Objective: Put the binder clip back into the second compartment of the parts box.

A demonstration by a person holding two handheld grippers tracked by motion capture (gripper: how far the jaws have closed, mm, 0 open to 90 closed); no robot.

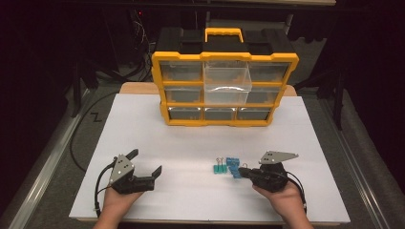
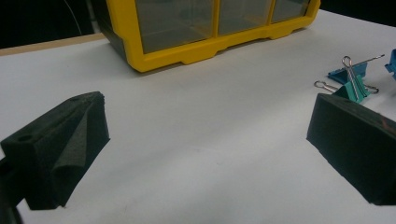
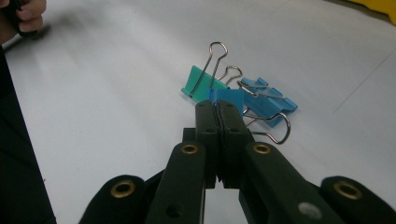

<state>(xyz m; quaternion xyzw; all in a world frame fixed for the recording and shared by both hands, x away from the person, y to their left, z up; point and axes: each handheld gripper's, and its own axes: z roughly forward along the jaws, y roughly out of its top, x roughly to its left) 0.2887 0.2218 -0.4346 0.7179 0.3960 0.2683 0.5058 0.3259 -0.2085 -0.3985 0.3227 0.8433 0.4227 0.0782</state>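
A small pile of binder clips lies on the white table right of centre: a teal clip [image 1: 219,168] [image 3: 201,84] [image 2: 353,86] and a blue clip [image 1: 232,162] [image 3: 268,95]. My right gripper [image 1: 243,173] [image 3: 217,106] reaches them from the right, its jaws pressed together on another blue binder clip [image 1: 237,173] [image 3: 226,95] that pokes out at their tips. To the left, my left gripper [image 1: 145,161] [image 2: 205,140] rests on the table, open wide, with bare table between its jaws.
A yellow and black drawer organizer [image 1: 159,86] [image 2: 187,53] stands at the back of the table. One clear drawer [image 1: 227,83] in its top middle is pulled out. The white table top [image 1: 191,138] stretches between the organizer and the grippers.
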